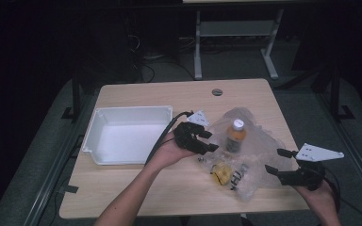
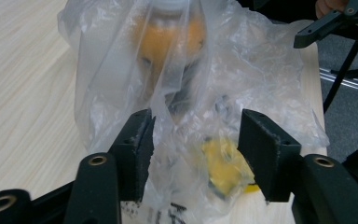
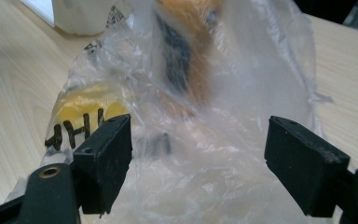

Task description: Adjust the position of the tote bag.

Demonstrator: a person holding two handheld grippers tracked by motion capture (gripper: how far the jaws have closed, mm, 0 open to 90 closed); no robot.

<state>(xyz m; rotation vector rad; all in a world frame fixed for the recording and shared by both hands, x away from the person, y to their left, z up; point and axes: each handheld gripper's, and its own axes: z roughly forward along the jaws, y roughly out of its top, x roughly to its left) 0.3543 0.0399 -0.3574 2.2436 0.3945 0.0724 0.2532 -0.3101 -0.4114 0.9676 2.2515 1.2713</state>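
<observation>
High view: two hand-held grippers work at a clear plastic bag [image 1: 245,160] lying on the bench [image 1: 136,188].
The left hand-held gripper [image 1: 206,141] has its jaws partly apart around bag film, not pressing it that I can tell. The right hand-held gripper [image 1: 278,162] stands wide open at the bag's other edge. Inside the bag are an orange bottle [image 1: 236,136] and a yellow item [image 1: 221,173]. A white tray [image 1: 127,136] sits just left.

The far strip of the table [image 1: 179,89] lies free for a hand. The white tray [image 1: 127,134] blocks the left side, and the crumpled plastic bag [image 1: 252,155], with its bottle [image 1: 235,136], fills the right.
</observation>
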